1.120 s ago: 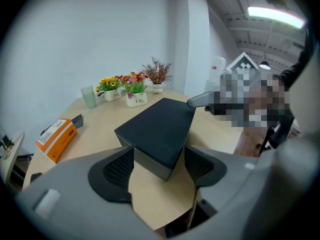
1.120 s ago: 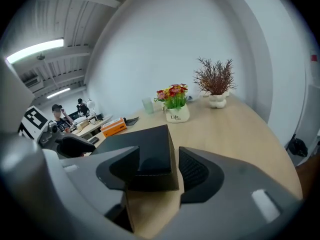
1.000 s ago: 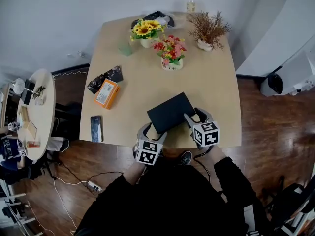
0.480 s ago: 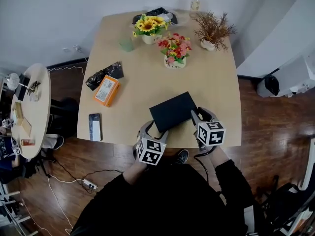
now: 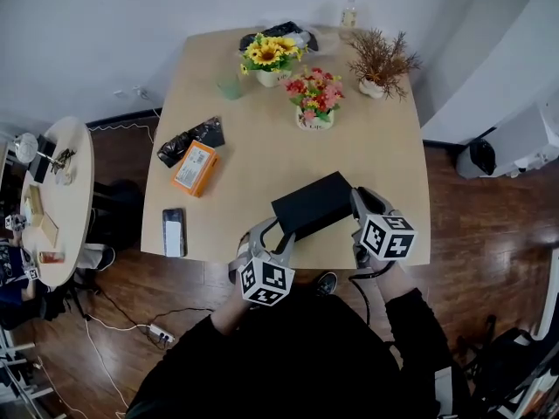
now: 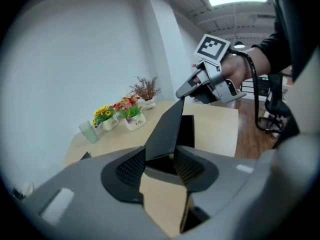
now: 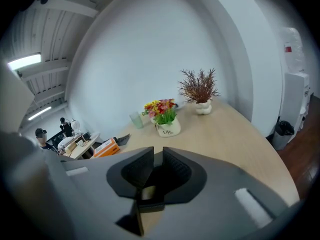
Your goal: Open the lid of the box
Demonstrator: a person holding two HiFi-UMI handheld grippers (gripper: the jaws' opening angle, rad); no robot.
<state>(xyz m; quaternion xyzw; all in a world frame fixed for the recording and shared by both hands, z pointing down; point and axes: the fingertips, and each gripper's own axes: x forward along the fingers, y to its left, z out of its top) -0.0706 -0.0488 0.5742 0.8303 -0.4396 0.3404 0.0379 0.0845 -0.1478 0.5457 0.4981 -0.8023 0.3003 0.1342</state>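
A flat black box (image 5: 311, 204) lies near the front edge of the wooden table (image 5: 262, 160). My left gripper (image 5: 272, 231) is at its near-left corner and my right gripper (image 5: 356, 202) at its right corner. In the left gripper view the black lid (image 6: 167, 126) stands tilted up from the box base (image 6: 189, 132). It runs from my left gripper (image 6: 160, 163) to my right gripper (image 6: 182, 95). Both pairs of jaws are closing, and their pads press on the lid. In the right gripper view my right gripper (image 7: 157, 170) shows only a narrow dark gap, with the lid's edge inside.
At the table's far end stand a sunflower pot (image 5: 266, 56), a red flower pot (image 5: 314, 99), a dry plant (image 5: 383, 59) and a green cup (image 5: 231, 86). An orange box (image 5: 193, 168), a black bag (image 5: 188, 140) and a phone (image 5: 173, 231) lie on the left side. A round side table (image 5: 54, 199) stands further left.
Both grippers have closed from wide open onto the box's corners. The box now looks raised and tilted between them.
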